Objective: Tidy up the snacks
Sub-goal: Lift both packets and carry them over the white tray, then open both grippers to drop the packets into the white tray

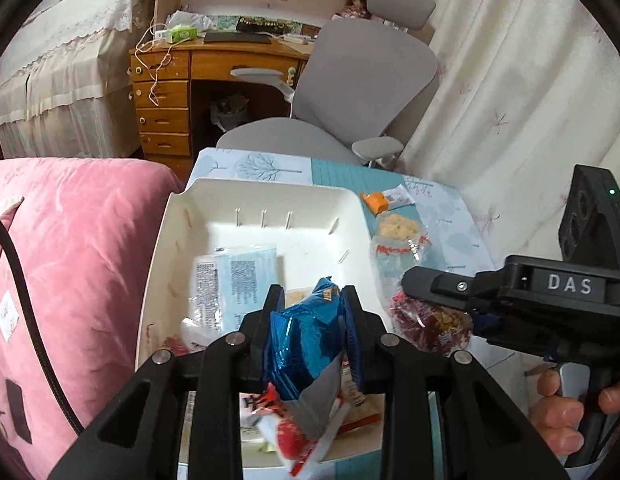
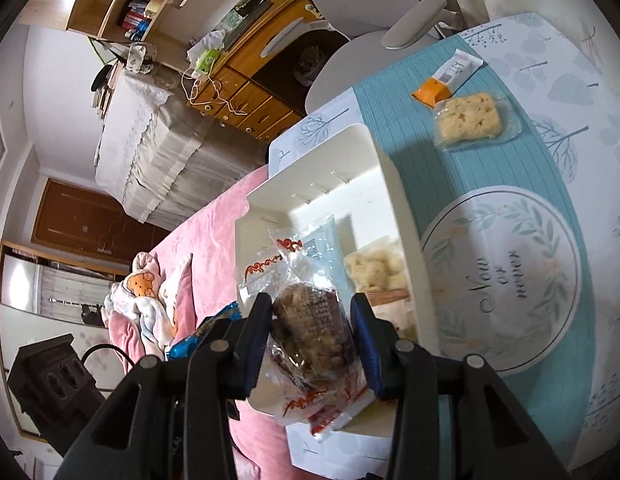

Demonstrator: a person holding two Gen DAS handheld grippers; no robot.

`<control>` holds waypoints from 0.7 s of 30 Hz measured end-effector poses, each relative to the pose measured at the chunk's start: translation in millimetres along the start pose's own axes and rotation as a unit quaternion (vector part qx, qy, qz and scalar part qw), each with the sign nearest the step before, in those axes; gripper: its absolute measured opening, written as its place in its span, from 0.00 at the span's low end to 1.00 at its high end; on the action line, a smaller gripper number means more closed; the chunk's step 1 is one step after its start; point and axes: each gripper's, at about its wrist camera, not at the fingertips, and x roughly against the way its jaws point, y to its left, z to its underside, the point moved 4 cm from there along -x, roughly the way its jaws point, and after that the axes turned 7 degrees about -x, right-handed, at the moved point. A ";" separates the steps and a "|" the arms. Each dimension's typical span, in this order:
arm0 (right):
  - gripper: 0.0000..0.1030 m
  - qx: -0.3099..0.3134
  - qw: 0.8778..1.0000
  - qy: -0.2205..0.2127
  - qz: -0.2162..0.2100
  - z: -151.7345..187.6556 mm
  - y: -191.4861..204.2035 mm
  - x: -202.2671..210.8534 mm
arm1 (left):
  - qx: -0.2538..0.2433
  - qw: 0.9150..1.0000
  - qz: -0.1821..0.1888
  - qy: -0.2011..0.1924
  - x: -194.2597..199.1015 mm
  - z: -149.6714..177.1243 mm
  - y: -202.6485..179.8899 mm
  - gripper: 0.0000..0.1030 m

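Note:
My left gripper (image 1: 312,304) is shut on a blue foil snack bag (image 1: 305,340) and holds it over the near part of the white bin (image 1: 165,240). My right gripper (image 2: 312,306) is shut on a clear-wrapped brown nut bar (image 2: 314,332) above the bin's (image 2: 402,208) near edge; it also shows at right in the left wrist view (image 1: 438,312). Inside the bin lie a light blue packet (image 1: 233,280) and pale puffed snacks (image 2: 374,268).
On the teal tablecloth (image 2: 490,168) right of the bin lie a pale rice cake in clear wrap (image 2: 470,118) and an orange and white packet (image 2: 446,78). A pink quilt (image 1: 69,260) lies left of the bin. A grey office chair (image 1: 350,92) and a wooden desk (image 1: 165,80) stand beyond.

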 end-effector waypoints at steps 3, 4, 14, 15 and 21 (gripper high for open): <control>0.40 -0.009 1.000 -0.005 0.006 3.7 2.6 -3.8 | 0.000 1.000 0.005 0.021 -7.7 2.3 6.5 0.35; 0.41 -0.011 1.000 -0.006 0.008 4.5 3.1 -4.5 | 0.001 1.000 0.005 0.028 -9.3 3.2 8.5 0.40; 0.57 -0.043 0.998 -0.015 0.036 13.1 -6.1 1.9 | -0.010 0.998 0.020 0.061 -9.2 0.3 7.3 0.72; 0.58 -0.043 0.998 -0.019 0.039 14.6 -6.6 5.0 | -0.015 0.998 0.023 0.064 -7.9 -1.0 5.0 0.72; 0.64 -0.047 0.997 -0.033 0.059 29.6 -17.1 22.1 | -0.046 0.996 0.034 0.065 5.3 -8.0 -11.2 0.72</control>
